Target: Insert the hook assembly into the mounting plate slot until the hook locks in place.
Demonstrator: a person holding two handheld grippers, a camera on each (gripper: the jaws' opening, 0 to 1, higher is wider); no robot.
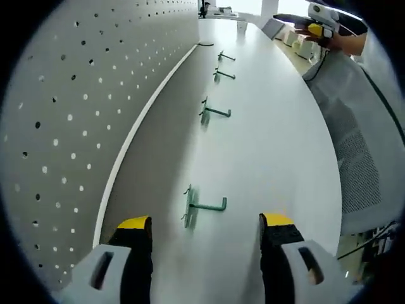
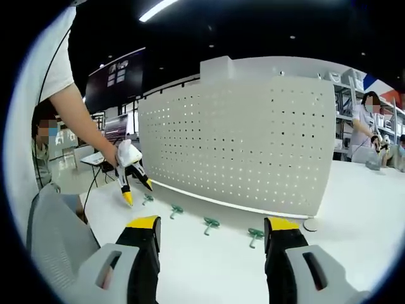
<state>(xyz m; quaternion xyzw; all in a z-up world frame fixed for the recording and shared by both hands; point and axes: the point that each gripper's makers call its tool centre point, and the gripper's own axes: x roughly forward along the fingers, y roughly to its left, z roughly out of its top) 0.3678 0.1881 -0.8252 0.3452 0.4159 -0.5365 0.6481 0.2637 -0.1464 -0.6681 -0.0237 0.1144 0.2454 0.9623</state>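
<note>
Between the left tongs (image 1: 205, 231), spread wide and empty over the white worktop (image 1: 278, 145), lies the nearest green hook (image 1: 201, 206), flat and untouched. Three more hooks (image 1: 212, 113) trail away along the foot of the pegboard (image 1: 69, 107). Right tongs (image 2: 212, 235) hang back, also wide, holding nothing, facing the pegboard's holes with the left tongs showing low beside the row. Nothing is picked, nothing is seated: the whole insertion looks ahead. Plenty of bare worktop around; the board's base edge sits just beside the hooks.
</note>
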